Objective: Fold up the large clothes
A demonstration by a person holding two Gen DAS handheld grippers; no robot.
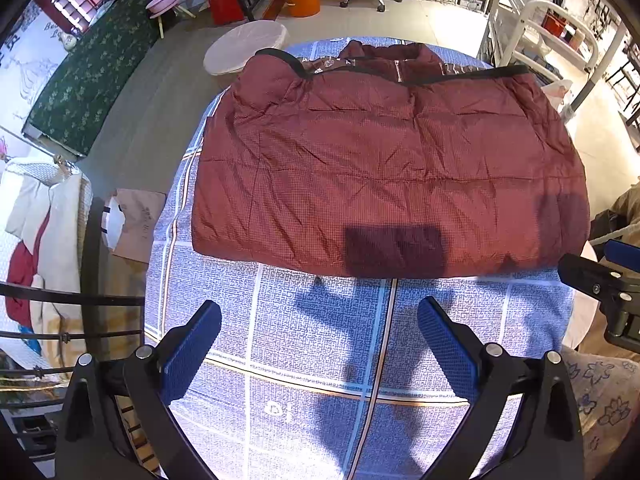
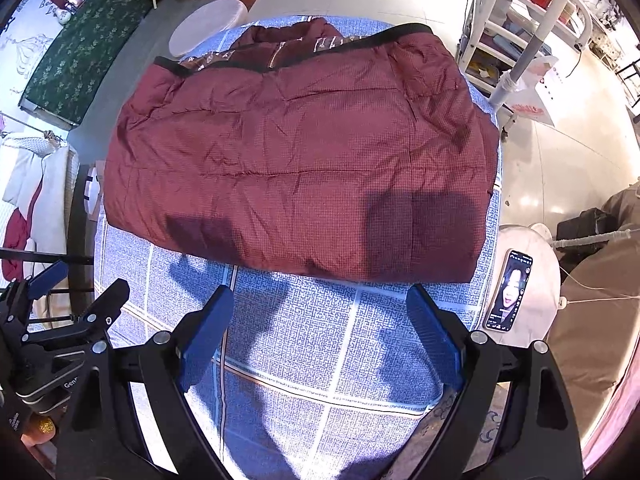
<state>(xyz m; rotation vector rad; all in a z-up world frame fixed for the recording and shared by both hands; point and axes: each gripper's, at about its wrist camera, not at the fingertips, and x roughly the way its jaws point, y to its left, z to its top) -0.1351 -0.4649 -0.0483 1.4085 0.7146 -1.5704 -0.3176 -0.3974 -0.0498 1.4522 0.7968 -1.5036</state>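
A maroon jacket point(image 1: 384, 160) is seen folded into a rectangle on the blue cloth point(image 1: 320, 360); beside it, left gripper point(image 1: 320, 332) and right gripper point(image 2: 320, 320) are held spread, empty; little seems left.

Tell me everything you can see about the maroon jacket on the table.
The maroon jacket is puffy, quilted and crinkled, with a faint fine check, black trim, a zipper and patterned lining at its far edge. It lies folded into a broad rectangle, flat on the blue checked tablecloth. Neither gripper touches it; only their shadows fall across its near edge.
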